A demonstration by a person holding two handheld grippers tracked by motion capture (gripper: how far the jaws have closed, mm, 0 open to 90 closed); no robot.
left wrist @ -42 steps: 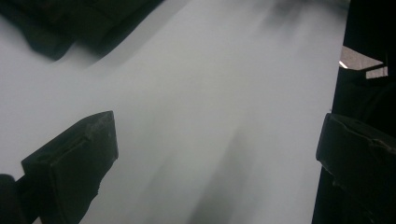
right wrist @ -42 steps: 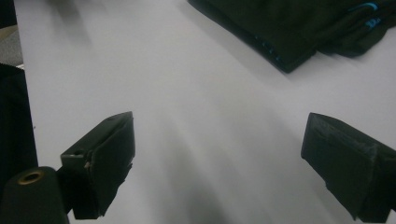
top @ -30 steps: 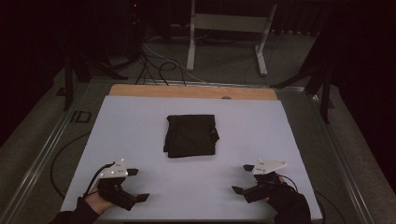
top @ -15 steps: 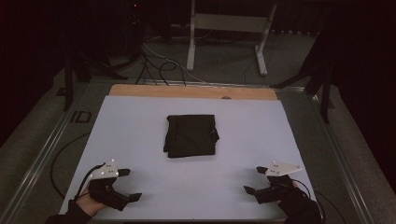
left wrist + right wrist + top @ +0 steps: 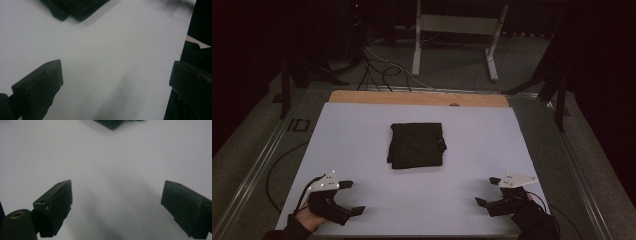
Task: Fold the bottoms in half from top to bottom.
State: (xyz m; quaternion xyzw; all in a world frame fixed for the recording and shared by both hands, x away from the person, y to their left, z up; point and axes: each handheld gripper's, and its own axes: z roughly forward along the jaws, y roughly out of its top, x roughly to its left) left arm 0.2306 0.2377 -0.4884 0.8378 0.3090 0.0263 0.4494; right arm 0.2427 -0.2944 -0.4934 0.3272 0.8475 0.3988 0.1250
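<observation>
Folded black cloth (image 5: 417,145) sits mid-table on the white mat (image 5: 362,130), well apart from both tools. Left gripper (image 5: 354,197) and right gripper (image 5: 484,192) are at the near edge, jaws spread wide, empty. Risks: pinching just the top layer would unfold the stack; a low approach would shove the cloth along the mat; trailing cables could snag on the edge.
</observation>
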